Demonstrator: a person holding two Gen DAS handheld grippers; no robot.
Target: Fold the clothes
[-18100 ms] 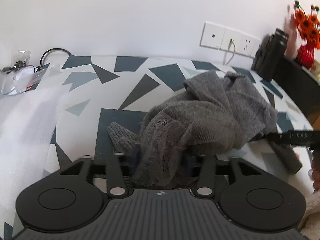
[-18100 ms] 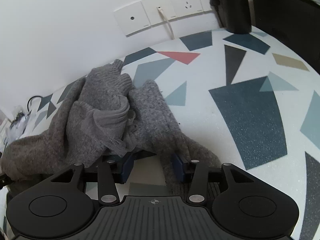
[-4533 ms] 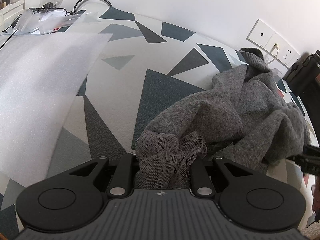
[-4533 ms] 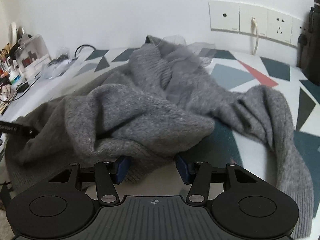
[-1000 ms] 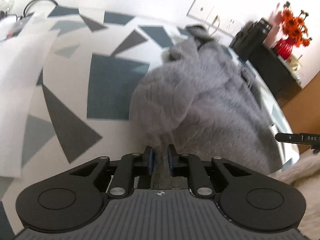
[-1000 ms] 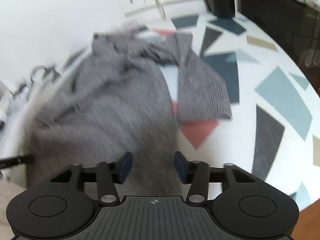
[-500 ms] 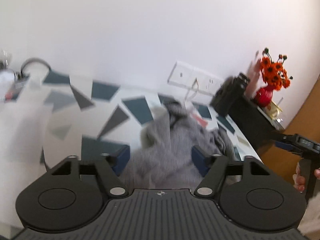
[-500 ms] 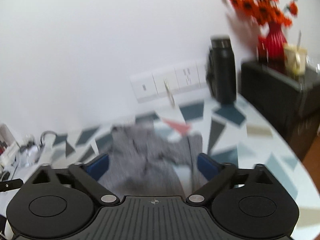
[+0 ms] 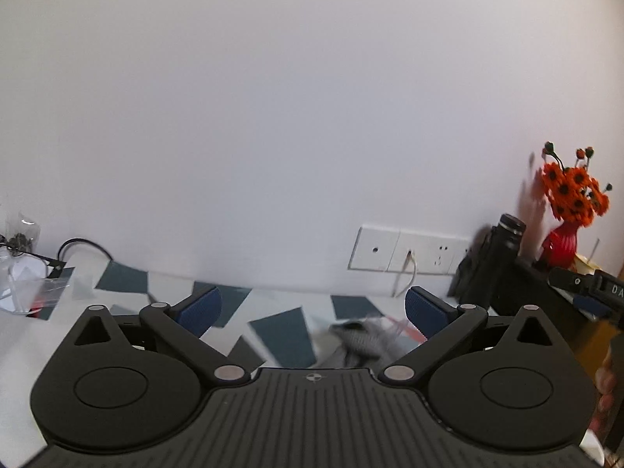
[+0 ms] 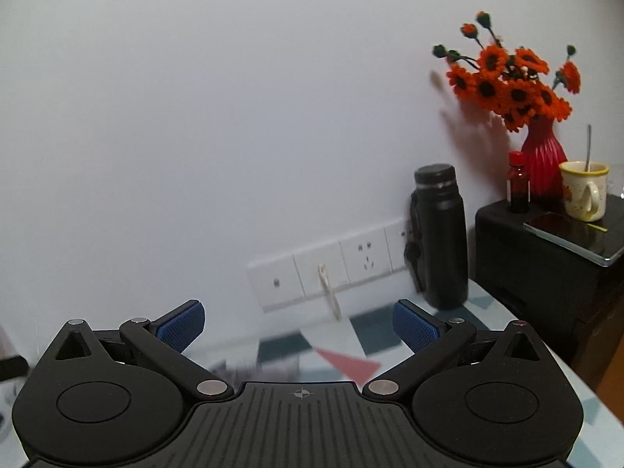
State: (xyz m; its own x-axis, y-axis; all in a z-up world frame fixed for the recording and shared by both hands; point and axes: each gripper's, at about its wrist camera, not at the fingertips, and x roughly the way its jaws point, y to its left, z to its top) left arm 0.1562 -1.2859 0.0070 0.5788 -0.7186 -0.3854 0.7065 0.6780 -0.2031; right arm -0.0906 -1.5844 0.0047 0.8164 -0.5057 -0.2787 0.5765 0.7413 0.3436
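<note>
**A:** So, quick headcount? I get two grippers. The left gripper (image 9: 312,308) has its jaws spread wide with nothing between them, and it's the same for the right gripper (image 10: 298,325). The left's have just been opening; the right's opened up a bit before that.

**B:** Yep, both gaping and empty. One sweater (image 9: 360,341), grey knit, lying on the table (image 9: 280,335) well below the left gripper, about midway between its blue pads. It's only a smeared, bunched-up bit with what looks like a ribbed edge at the far end. The gripper body hides the rest.

**A:** And from the right wrist?

**B:** Just a blurry grey strip of it at the bottom, left of centre. Can't tell the shape at all.

**A:** Other stuff: one black flask (image 10: 440,234) by the wall, one red vase (image 10: 543,158) of orange flowers, one mug (image 10: 584,191) with a spoon in it, one little red-capped bottle (image 10: 518,187). Those last three sit on a black box (image 10: 546,265).

**B:** Also four white wall plates (image 10: 331,273) in a row, with one cable hanging from the second.
</note>
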